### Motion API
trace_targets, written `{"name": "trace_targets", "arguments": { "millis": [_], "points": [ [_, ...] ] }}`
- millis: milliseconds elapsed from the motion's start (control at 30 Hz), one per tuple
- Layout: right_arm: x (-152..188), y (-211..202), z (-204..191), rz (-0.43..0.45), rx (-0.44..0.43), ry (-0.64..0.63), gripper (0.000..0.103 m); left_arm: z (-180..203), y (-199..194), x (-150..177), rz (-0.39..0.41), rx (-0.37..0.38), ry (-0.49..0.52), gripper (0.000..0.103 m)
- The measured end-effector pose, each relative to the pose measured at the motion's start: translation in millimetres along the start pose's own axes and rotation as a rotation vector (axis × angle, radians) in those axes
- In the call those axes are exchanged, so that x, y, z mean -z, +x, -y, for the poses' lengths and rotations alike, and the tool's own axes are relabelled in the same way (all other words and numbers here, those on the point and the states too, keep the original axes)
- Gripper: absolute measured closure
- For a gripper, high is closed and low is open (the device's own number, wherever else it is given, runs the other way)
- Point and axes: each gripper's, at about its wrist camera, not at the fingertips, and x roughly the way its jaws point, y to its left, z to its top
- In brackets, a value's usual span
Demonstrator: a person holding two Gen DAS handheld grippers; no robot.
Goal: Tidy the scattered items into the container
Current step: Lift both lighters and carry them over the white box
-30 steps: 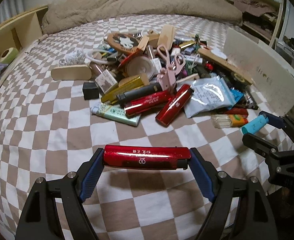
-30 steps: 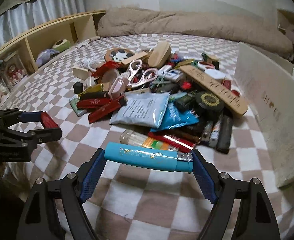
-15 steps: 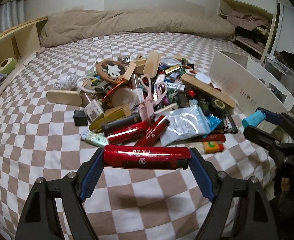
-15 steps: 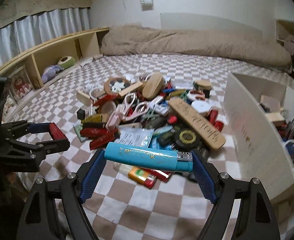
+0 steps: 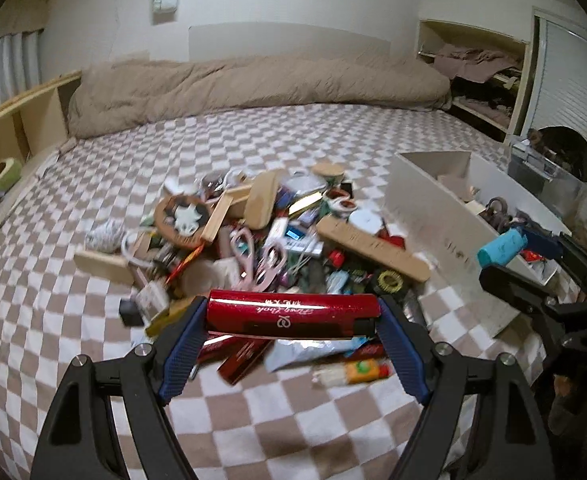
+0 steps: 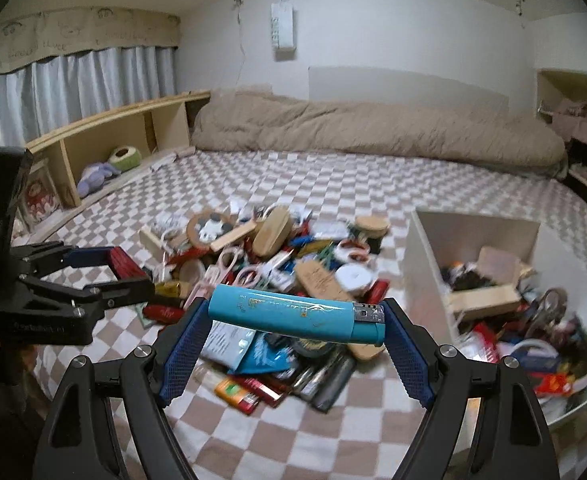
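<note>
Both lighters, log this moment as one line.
left fingers: shut on red lighter | right fingers: shut on blue lighter | white bin: partly filled | pile: on bed

Dim warm indoor light, motion blur, strong fisheye curvature, dark vignetted corners

The bed (image 5: 333,136) wears a beige-and-white checked sheet, with a plain tan duvet (image 5: 253,84) at its head. One lighter (image 5: 293,314) is glossy red, the other lighter (image 6: 297,318) turquoise. The tongs' pads (image 6: 183,354) are blue, the box (image 6: 425,280) white, the scissors (image 5: 253,256) pale pink.
</note>
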Motion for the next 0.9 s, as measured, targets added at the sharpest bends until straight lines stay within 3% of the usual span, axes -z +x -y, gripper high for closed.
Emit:
{"name": "trace_targets", "arguments": {
  "millis": [900],
  "points": [
    [-38,-54,114,0.169,0.150,0.091,0.019,122,18,-62,0.074,0.165,0.064,0.020]
  ]
}}
